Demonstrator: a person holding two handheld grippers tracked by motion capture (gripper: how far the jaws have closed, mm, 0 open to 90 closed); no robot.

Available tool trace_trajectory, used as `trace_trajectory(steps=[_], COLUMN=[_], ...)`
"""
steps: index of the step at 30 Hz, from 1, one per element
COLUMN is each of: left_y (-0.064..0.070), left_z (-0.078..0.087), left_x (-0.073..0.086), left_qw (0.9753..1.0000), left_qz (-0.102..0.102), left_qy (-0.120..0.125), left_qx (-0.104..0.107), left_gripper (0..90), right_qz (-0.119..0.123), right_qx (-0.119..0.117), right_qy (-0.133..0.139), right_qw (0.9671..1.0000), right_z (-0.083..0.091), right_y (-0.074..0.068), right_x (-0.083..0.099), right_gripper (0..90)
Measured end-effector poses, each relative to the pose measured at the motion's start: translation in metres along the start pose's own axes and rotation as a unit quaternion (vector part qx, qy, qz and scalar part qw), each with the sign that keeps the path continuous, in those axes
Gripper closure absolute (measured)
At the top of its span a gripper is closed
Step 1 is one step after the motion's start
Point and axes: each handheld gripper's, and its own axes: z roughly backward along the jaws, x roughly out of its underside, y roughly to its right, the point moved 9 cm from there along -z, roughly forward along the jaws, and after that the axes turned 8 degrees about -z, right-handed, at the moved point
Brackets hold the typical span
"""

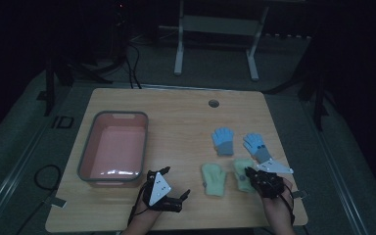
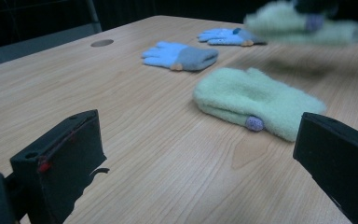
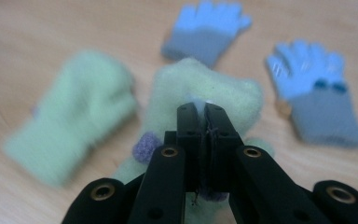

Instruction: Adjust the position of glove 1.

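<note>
Fuzzy pale-green mitten (image 3: 205,88), purple bobble, pinched by right gripper (image 3: 204,109).

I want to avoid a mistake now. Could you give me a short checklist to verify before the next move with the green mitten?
1. Right gripper shut on the green mitten: ok.
2. Mitten lifted off the table: ok, seen in the left gripper view.
3. Left gripper open and holding nothing: ok.
4. Pink bin has free room: ok.
5. Second green mitten lies apart from the lifted one: ok.
6. Firmness of the grip: cannot tell.

Dim lab: wooden table (image 1: 176,117) (metal stand (image 1: 215,29) behind).
</note>
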Motion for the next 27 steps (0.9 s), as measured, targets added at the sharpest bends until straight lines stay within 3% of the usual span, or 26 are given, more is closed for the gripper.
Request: trace_trajectory(steps=[6,11,19,27], left_y=[0.001,0.001,0.002,0.002], left_z=[0.0,0.0,0.0,0.0], left_x=[0.0,0.0,-0.001,0.0], left_qw=[1.0,1.0,1.0,0.9999], left_qz=[-0.001,-0.004,-0.006,-0.008], left_qy=[0.001,0.002,0.001,0.001], left_qx=[0.0,0.003,0.006,0.007], left_gripper=[1.7,1.7,1.7,1.7], right_qz=[0.008,0.01,-0.001,-0.005], right_qx=[-0.001,-0.01,-0.029,-0.023], right_qy=[0.022,0.03,0.02,-0.004], right_qw=[0.9997,0.9994,0.9994,0.9997], right_z=[0.015,0.015,0.003,-0.015], right_y=[-0.031,-0.055,-0.086,-0.092], right_x=[-0.031,-0.043,-0.036,-0.019], right_gripper=[86.1,86.0,86.0,85.9])
